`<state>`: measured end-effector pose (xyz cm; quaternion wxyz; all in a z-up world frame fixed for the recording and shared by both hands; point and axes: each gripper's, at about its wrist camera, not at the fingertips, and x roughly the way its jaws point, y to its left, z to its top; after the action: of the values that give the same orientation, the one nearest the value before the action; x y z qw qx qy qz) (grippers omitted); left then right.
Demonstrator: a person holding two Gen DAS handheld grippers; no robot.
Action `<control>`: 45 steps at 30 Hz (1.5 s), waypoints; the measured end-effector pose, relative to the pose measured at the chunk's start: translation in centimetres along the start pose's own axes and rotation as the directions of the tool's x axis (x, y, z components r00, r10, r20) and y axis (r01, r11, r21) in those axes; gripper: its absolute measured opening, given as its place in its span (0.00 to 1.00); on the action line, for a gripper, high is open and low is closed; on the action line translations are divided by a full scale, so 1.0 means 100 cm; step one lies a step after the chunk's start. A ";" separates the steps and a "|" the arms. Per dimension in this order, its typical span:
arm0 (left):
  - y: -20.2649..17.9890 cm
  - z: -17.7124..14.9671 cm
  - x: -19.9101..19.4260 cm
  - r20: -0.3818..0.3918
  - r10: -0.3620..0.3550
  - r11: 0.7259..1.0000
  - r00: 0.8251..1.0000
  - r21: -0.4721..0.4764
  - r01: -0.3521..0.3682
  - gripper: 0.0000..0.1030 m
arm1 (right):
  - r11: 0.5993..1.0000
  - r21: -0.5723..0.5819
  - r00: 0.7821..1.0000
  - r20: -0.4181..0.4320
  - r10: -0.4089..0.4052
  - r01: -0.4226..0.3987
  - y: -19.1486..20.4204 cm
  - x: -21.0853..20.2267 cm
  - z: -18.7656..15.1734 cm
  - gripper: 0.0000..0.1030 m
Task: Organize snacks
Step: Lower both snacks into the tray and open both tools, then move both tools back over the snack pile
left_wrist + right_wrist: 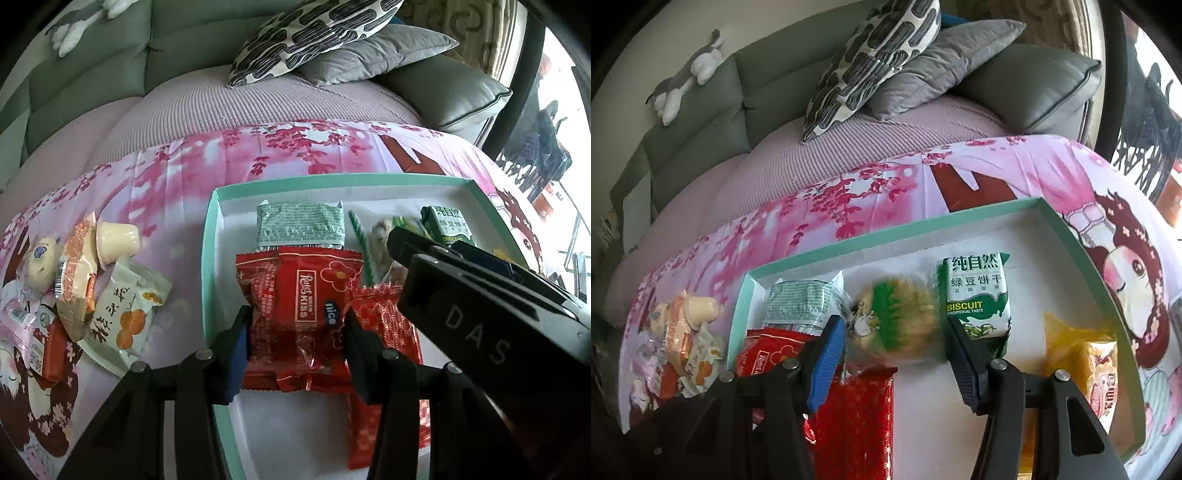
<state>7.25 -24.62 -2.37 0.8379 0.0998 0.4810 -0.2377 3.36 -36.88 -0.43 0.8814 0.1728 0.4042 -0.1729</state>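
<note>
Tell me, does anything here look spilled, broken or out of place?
Nothing looks spilled or damaged. Only the loose snacks stand out: they lie heaped on the pink cloth, left of the teal box.

Daylight pours in from the window (561, 155) at the right edge, blown out to white there, while the rest sits in soft, even light with faint shadows. Both fisheye views bend hard toward dark rounded corners. The clear green-striped packet (897, 325) smears with blur in the right wrist view.
</note>
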 end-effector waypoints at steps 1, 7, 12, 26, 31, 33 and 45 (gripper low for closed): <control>0.000 0.000 0.001 -0.004 0.003 1.000 1.000 -0.003 -0.003 0.49 | 1.000 -0.001 1.000 -0.003 0.000 0.000 0.001 0.001 -0.001 0.58; 0.004 0.000 0.004 -0.019 -0.015 0.999 1.000 -0.029 0.014 0.58 | 1.000 -0.014 1.000 -0.013 -0.008 0.007 0.004 0.001 -0.001 0.63; 0.002 0.001 0.001 -0.021 -0.050 0.998 0.999 -0.029 0.049 0.72 | 1.000 -0.015 1.000 -0.004 -0.015 0.015 0.005 -0.005 0.001 0.75; 0.039 0.014 -0.040 0.056 -0.012 0.987 0.998 -0.158 0.021 0.82 | 0.995 0.072 0.993 0.096 -0.070 0.063 -0.019 -0.052 0.015 0.83; 0.097 0.011 -0.055 0.077 0.081 0.941 0.994 -0.336 -0.050 0.82 | 0.992 0.097 0.993 0.070 -0.090 0.083 -0.027 -0.050 0.012 0.84; 0.119 0.007 -0.059 0.070 0.125 0.911 0.990 -0.403 -0.087 0.82 | 0.992 0.088 0.994 0.059 -0.090 0.085 -0.024 -0.048 0.011 0.84; 0.155 -0.010 -0.062 0.014 0.177 0.862 0.984 -0.484 -0.149 0.82 | 0.999 -0.034 1.000 0.015 -0.015 0.016 0.026 -0.042 -0.009 0.84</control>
<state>11.54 -8.94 1.43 0.8670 -0.0781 0.4903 -0.0419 1.41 -33.50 2.69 0.8858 0.1532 0.4020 -0.1740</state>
